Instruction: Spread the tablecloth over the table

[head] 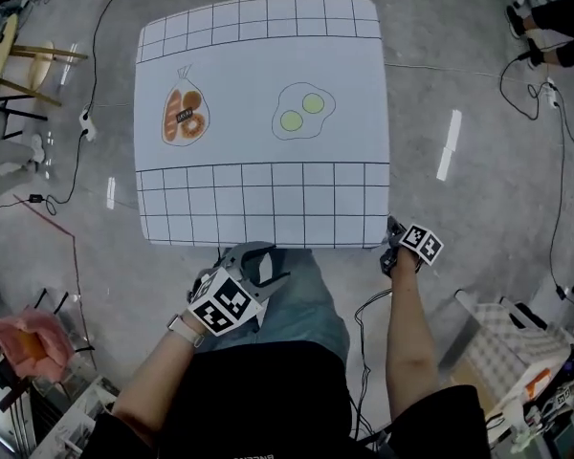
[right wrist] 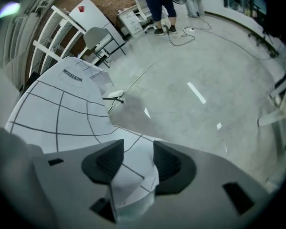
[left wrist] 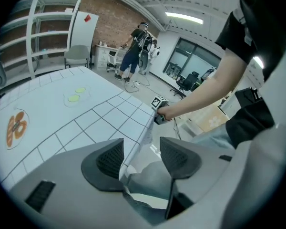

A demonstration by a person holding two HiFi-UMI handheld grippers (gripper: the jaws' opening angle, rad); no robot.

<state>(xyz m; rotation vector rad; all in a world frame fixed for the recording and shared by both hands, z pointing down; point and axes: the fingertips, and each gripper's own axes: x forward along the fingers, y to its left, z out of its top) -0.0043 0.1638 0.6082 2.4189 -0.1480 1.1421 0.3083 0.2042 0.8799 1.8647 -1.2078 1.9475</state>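
A white tablecloth with black grid bands, an orange bag print and a green egg print lies flat over the table. Its near edge hangs just beyond my left gripper, which hovers in front of that edge, over my lap. In the left gripper view the left gripper is open, and the cloth's edge shows past the gap, untouched by the pads. My right gripper is at the near right corner. In the right gripper view, the right gripper has the cloth's corner lying loosely folded between wide-apart jaws.
Concrete floor surrounds the table, with cables trailing on it. A wooden stool stands at the left, an orange bundle at the lower left, a white crate at the lower right. A person stands beyond the table's far side.
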